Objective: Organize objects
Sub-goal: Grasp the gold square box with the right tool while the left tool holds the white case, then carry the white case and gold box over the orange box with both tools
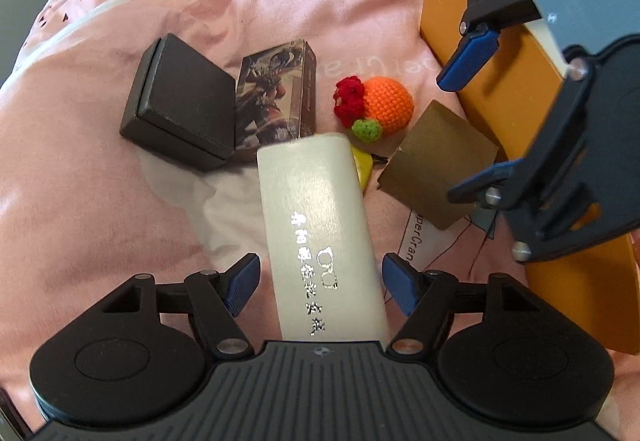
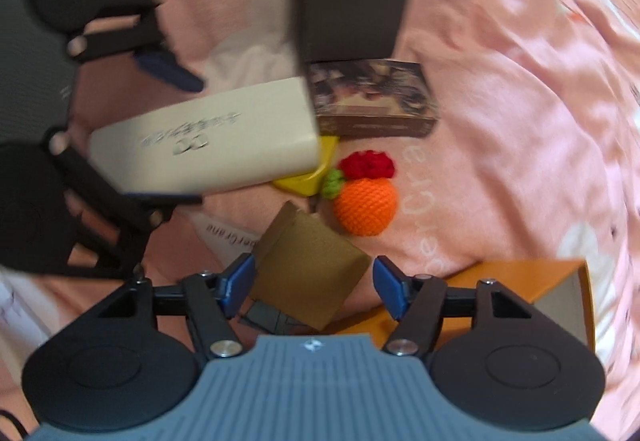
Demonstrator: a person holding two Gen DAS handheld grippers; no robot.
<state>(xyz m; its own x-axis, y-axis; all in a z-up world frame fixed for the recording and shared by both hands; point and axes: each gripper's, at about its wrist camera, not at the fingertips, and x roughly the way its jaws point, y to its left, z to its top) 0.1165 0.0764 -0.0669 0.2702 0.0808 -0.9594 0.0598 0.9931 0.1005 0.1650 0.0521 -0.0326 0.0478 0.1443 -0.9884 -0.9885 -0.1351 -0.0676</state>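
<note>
Spread wide, the jaws of the left gripper (image 1: 320,283) stand on both sides of the long white case (image 1: 320,233) with a small gap at each pad, so nothing is pinched; the case lies with its long axis running straight away from this gripper, its far end over a yellow piece (image 1: 362,169). Next to it, the right gripper (image 2: 314,287) also has its jaws apart, around the brown card box (image 2: 312,265) without pressing it. Farther off lie the crochet orange (image 1: 390,103), the picture box (image 1: 276,97) and the black box (image 1: 180,101), and the orange box (image 1: 444,1) waits open at the right, nearer to the right hand.
</note>
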